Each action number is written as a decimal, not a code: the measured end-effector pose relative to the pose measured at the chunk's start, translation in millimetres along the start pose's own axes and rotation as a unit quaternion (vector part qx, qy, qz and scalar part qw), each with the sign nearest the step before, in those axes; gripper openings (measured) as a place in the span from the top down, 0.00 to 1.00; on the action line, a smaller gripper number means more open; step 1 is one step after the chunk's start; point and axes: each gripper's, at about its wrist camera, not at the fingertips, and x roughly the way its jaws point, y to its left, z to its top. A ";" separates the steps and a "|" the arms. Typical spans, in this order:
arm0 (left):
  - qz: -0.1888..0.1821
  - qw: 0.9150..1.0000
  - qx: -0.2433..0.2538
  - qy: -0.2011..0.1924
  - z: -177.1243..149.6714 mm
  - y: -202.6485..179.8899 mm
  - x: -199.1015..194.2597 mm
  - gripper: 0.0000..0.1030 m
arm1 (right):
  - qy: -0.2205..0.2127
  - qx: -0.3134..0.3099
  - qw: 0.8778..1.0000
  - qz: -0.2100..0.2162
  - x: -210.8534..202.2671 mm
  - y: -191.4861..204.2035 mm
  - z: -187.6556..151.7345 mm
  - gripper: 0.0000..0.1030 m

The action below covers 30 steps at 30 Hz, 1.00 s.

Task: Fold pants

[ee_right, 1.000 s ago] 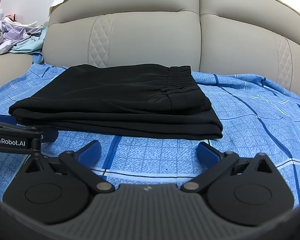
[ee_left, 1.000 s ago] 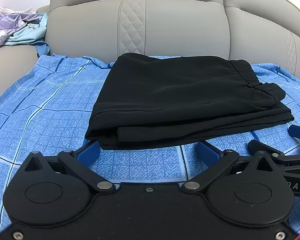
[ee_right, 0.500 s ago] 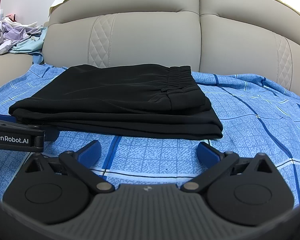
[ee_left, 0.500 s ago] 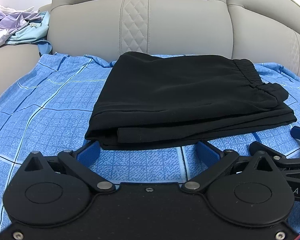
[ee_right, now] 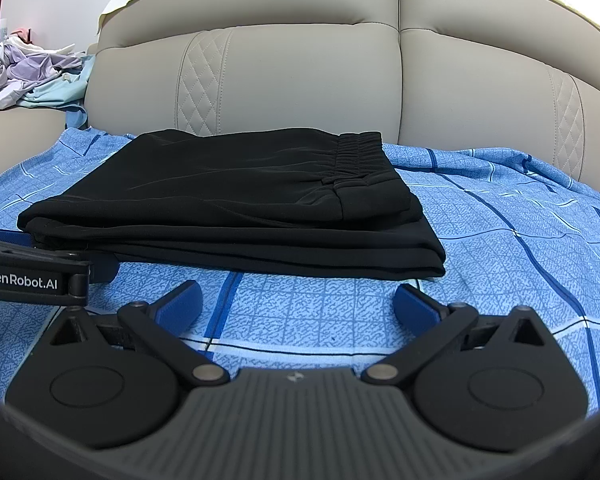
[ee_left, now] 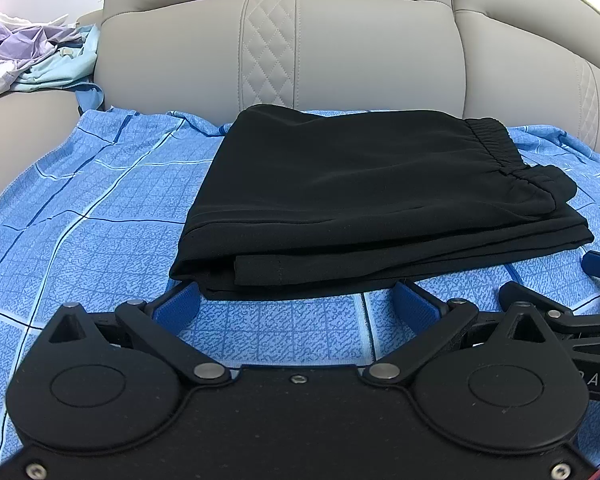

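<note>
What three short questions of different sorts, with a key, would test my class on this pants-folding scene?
1. True or false: the black pants lie folded in a flat stack on the blue checked sheet.
2. Multiple choice: the left gripper is A) shut on the pants, B) open just short of their near edge, C) out of view.
3. Fill in: the elastic waistband lies toward the ____ gripper's side.

Key: 1 true. 2 B. 3 right; the right gripper is open too and holds nothing.
</note>
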 end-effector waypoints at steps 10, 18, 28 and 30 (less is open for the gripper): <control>-0.001 1.000 0.001 0.001 0.6 -0.2 -0.3 0.00 | 0.000 0.000 1.000 0.000 0.0 0.1 -0.1 0.00; -0.003 1.000 0.007 -0.002 0.4 0.6 -0.9 0.00 | 0.000 0.000 1.000 0.000 -0.2 0.1 -0.3 0.00; -0.004 1.000 0.008 -0.003 -0.1 1.0 -0.5 0.00 | 0.000 0.000 1.000 0.000 -0.1 0.4 -0.3 0.00; -0.004 1.000 0.008 -0.003 -0.1 0.8 -0.4 0.00 | 0.000 0.000 1.000 0.000 -0.2 0.4 -0.4 0.00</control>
